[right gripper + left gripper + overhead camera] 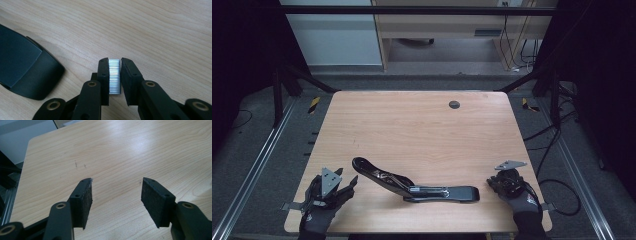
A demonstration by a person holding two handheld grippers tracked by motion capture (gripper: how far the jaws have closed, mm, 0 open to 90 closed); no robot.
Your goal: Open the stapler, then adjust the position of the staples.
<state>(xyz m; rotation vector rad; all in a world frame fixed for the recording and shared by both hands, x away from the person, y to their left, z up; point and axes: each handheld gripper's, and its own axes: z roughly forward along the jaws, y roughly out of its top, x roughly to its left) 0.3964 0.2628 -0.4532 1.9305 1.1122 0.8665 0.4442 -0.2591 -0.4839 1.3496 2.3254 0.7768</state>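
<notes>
A black stapler point(412, 186) lies swung open on the wooden table point(422, 125) near its front edge, its top arm stretched toward the left. Its rounded black end point(27, 72) appears at the left of the right gripper view. My right gripper point(115, 61) is shut on a silver strip of staples point(115, 76), clamped upright between the two pads. From above, that gripper point(507, 181) sits just right of the stapler. My left gripper point(116, 182) stands open over bare wood, with nothing between its pads; from above it point(332, 187) rests left of the stapler.
A small dark round cap point(454, 104) sits in the tabletop near the far edge. Metal rails point(259, 155) run along both sides of the table. Cables point(557, 185) trail on the floor at the right. Bare wood stretches beyond the stapler.
</notes>
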